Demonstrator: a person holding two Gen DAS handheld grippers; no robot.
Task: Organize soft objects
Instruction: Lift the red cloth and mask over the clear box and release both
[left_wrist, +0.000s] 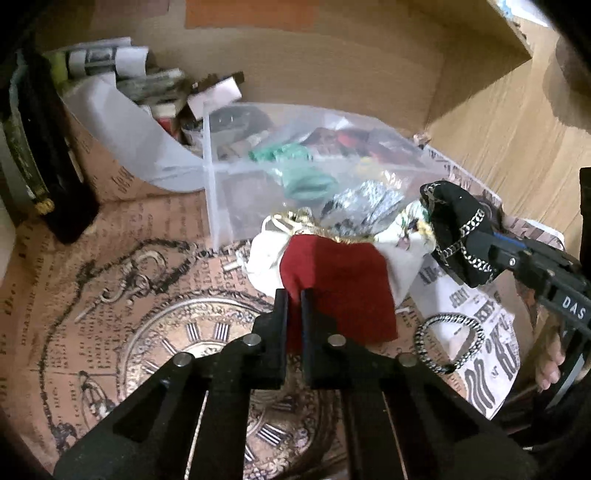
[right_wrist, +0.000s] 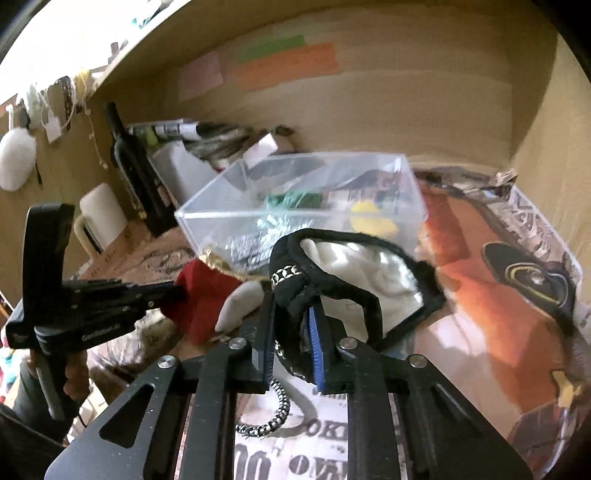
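Note:
My left gripper (left_wrist: 293, 295) is shut on a red velvet pouch (left_wrist: 340, 284) with gold trim and holds it in front of a clear plastic box (left_wrist: 229, 177). The pouch (right_wrist: 203, 295) and left gripper (right_wrist: 177, 291) also show in the right wrist view. My right gripper (right_wrist: 291, 314) is shut on a black pouch (right_wrist: 295, 280) with silver chain trim, its mouth open toward the clear box (right_wrist: 295, 192). The black pouch (left_wrist: 458, 229) hangs at the right of the left wrist view. White cloth pouches (left_wrist: 402, 236) lie between the two pouches.
The clear box holds green, silver and dark items. A black-and-white braided cord (left_wrist: 450, 339) lies on printed paper. A dark bottle (right_wrist: 129, 158) and a bin of papers (left_wrist: 122, 92) stand at the back left. Cardboard walls (left_wrist: 332, 55) enclose the area.

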